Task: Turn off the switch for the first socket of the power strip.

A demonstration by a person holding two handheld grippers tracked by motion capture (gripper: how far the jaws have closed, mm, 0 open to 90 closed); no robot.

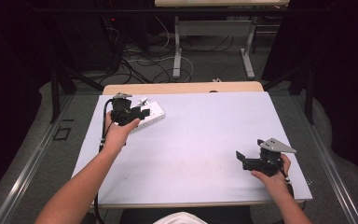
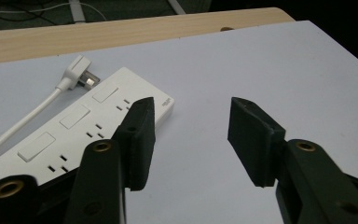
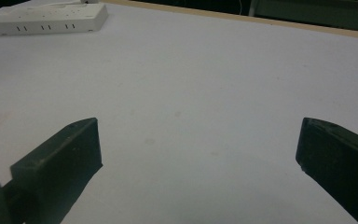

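A white power strip [image 1: 151,113] lies at the far left of the white table mat [image 1: 200,140]. It has three switches and several sockets [image 2: 74,130]. Its white plug [image 2: 77,74] and cable [image 2: 23,121] rest beside it. My left gripper [image 1: 142,113] hovers over the strip's near end, open, with nothing between its jaws [image 2: 191,135]. My right gripper [image 1: 239,158] sits low at the near right of the mat, open wide and empty [image 3: 198,154]. The strip [image 3: 46,19] lies far off in the right gripper view.
A wooden table edge [image 1: 182,87] runs behind the mat. Beyond it are a desk frame [image 1: 214,42] and loose cables on the floor [image 1: 140,60]. Black frame posts [image 1: 56,88] stand at both sides.
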